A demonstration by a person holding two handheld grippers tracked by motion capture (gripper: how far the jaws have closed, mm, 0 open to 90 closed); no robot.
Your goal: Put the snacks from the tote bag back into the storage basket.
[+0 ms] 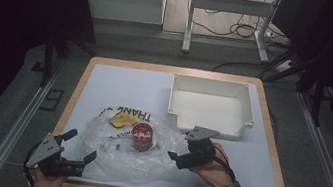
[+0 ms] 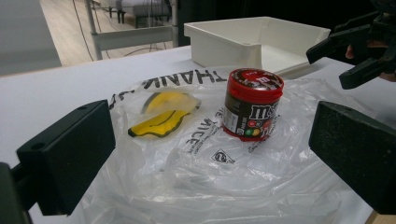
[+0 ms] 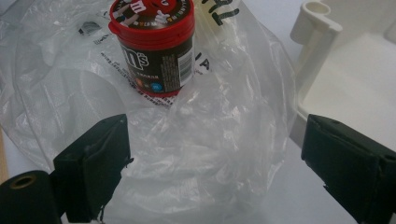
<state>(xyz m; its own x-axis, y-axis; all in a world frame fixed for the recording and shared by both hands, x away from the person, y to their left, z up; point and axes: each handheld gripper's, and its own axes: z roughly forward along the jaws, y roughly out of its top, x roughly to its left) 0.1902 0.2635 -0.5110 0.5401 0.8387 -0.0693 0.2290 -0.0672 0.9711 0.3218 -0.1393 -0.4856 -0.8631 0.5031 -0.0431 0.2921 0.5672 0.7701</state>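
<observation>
thin clear plastic, the bag [image 1: 129,156] lies crumpled on the white table [image 1: 120,86], with the red-lidded candy jar [image 1: 142,136] upright on it. the bag looks light, limp and slippery; a bunched fold at its edge offers the surest pinch. left gripper [image 1: 78,149] and right gripper [image 1: 175,157] both gape, holding nothing.

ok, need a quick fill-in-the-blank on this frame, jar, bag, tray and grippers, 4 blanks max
1. The candy jar has a ____ lid.
2. The jar stands upright on the clear plastic ____.
3. The white tray lies beyond the bag, nearer the ____ gripper.
4. The left gripper and right gripper both have jaws that are ____, with nothing clamped.

Missing words: red; bag; right; open
</observation>
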